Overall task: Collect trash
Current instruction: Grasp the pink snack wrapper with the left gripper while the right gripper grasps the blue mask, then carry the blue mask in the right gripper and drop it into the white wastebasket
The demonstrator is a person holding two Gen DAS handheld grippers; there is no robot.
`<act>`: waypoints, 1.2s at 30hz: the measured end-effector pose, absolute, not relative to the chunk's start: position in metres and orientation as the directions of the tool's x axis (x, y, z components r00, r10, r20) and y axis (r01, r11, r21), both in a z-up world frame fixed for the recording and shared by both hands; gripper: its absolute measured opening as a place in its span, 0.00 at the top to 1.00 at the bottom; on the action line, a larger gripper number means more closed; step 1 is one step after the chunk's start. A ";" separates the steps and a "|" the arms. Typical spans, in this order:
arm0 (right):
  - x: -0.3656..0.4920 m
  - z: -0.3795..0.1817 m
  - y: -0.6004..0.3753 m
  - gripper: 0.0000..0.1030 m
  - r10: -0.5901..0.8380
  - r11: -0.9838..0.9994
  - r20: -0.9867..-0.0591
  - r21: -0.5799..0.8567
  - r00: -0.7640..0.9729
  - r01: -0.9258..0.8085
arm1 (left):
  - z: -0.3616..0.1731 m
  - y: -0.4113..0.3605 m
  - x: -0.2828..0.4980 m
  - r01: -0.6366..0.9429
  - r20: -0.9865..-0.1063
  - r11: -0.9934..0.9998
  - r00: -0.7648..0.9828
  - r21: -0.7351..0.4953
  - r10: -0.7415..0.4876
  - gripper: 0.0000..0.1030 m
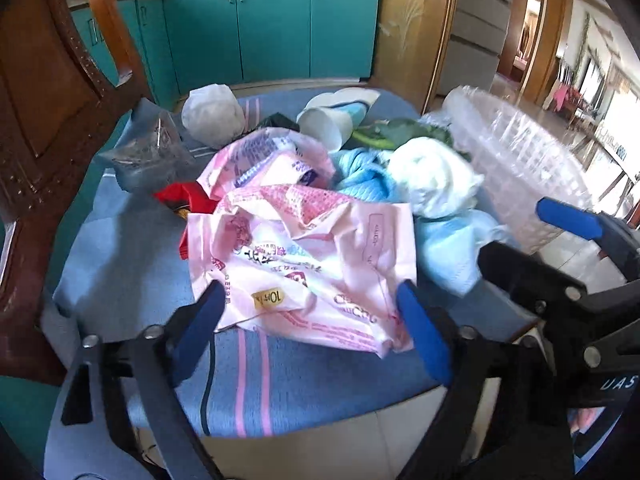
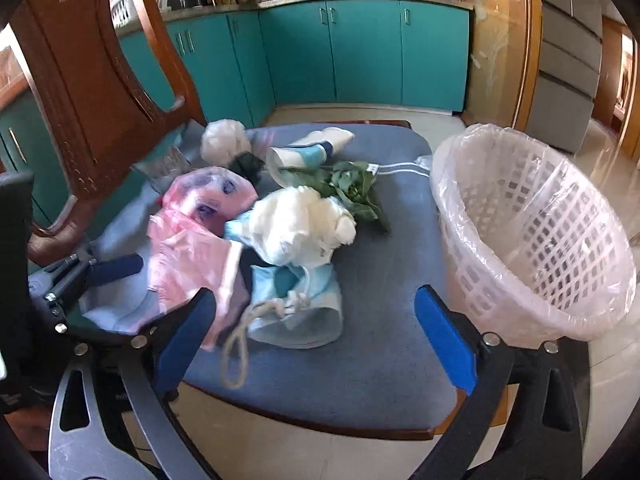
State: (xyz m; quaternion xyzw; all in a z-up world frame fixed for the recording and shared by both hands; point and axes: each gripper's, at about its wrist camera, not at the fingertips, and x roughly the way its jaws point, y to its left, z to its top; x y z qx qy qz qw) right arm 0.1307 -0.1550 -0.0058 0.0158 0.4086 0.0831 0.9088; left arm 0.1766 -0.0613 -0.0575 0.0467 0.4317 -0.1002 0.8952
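Observation:
Trash lies piled on a blue-cushioned chair seat (image 1: 132, 248) (image 2: 380, 280). A crumpled pink printed wrapper (image 1: 304, 248) (image 2: 192, 248) lies nearest the left gripper (image 1: 312, 320), which is open with its blue fingers on either side of the wrapper's near edge. A white wad (image 1: 432, 176) (image 2: 304, 220), light blue face masks (image 1: 448, 248) (image 2: 296, 300), green leaves (image 2: 352, 188), a paper cup (image 1: 328, 120) (image 2: 304, 156) and a white ball of paper (image 1: 212, 116) (image 2: 224, 140) lie behind. The right gripper (image 2: 320, 328) is open and empty above the masks; it also shows in the left wrist view (image 1: 568, 216).
A white lattice basket (image 2: 532, 232) (image 1: 520, 160) lined with clear plastic stands at the seat's right edge. The carved wooden chair back (image 1: 48, 100) (image 2: 92, 92) rises on the left. A clear plastic bag (image 1: 148, 152) and a red wrapper (image 1: 188, 196) lie near it. Teal cabinets (image 2: 360, 52) stand behind.

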 end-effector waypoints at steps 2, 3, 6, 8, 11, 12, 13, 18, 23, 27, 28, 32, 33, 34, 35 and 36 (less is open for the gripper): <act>0.134 -0.012 -0.156 0.12 0.170 0.985 -0.753 0.110 0.636 -0.134 | -0.061 -0.060 0.180 0.213 -0.789 0.977 0.600 -0.006 -0.136 0.27; 0.136 -0.015 -0.155 0.14 0.191 0.981 -0.758 0.133 0.623 -0.139 | -0.062 -0.057 0.181 0.206 -0.794 0.978 0.590 -0.023 -0.143 0.32; 0.138 -0.017 -0.153 0.17 0.211 0.977 -0.760 0.152 0.614 -0.148 | -0.060 -0.053 0.178 0.203 -0.795 0.978 0.583 -0.053 -0.164 0.56; 0.138 -0.020 -0.149 0.19 0.196 0.980 -0.766 0.125 0.612 -0.158 | -0.056 -0.046 0.174 0.185 -0.790 0.980 0.588 -0.078 -0.174 0.64; 0.142 -0.027 -0.146 0.25 0.201 0.978 -0.780 0.128 0.592 -0.164 | -0.049 -0.037 0.171 0.182 -0.779 0.977 0.595 -0.109 -0.197 0.84; 0.142 -0.028 -0.143 0.28 0.203 0.978 -0.786 0.130 0.584 -0.166 | -0.044 -0.033 0.169 0.188 -0.778 0.973 0.589 -0.133 -0.221 0.85; 0.143 -0.028 -0.142 0.30 0.204 0.977 -0.787 0.130 0.582 -0.167 | -0.040 -0.031 0.167 0.197 -0.775 0.968 0.583 -0.156 -0.244 0.86; 0.142 -0.027 -0.136 0.39 0.215 0.973 -0.786 0.124 0.580 -0.192 | 0.007 -0.012 0.144 0.256 -0.670 0.948 0.673 -0.187 -0.314 0.87; 0.143 -0.027 -0.136 0.54 0.204 0.975 -0.793 0.112 0.574 -0.192 | 0.034 0.018 0.131 0.214 -0.566 0.947 0.762 -0.241 -0.316 0.87; 0.141 -0.026 -0.137 0.73 0.211 0.972 -0.805 0.115 0.554 -0.204 | 0.043 0.033 0.128 0.194 -0.532 0.945 0.788 -0.263 -0.310 0.87; 0.141 -0.026 -0.137 0.75 0.218 0.971 -0.807 0.121 0.549 -0.209 | 0.045 0.034 0.126 0.191 -0.524 0.945 0.794 -0.266 -0.308 0.87; 0.135 -0.019 -0.135 0.83 0.268 0.957 -0.799 0.157 0.538 -0.244 | 0.047 0.030 0.123 0.194 -0.508 0.945 0.805 -0.265 -0.308 0.88; 0.132 -0.014 -0.134 0.84 0.290 0.951 -0.791 0.173 0.539 -0.257 | 0.047 0.029 0.122 0.196 -0.506 0.945 0.806 -0.260 -0.307 0.88; 0.131 -0.011 -0.134 0.84 0.311 0.944 -0.782 0.190 0.540 -0.269 | 0.047 0.027 0.123 0.205 -0.504 0.944 0.805 -0.259 -0.313 0.88; 0.128 -0.006 -0.133 0.84 0.336 0.936 -0.771 0.208 0.541 -0.284 | 0.047 0.025 0.121 0.213 -0.503 0.943 0.804 -0.256 -0.318 0.88; 0.125 0.000 -0.133 0.84 0.364 0.926 -0.754 0.227 0.547 -0.302 | 0.048 0.023 0.119 0.218 -0.500 0.945 0.807 -0.243 -0.315 0.88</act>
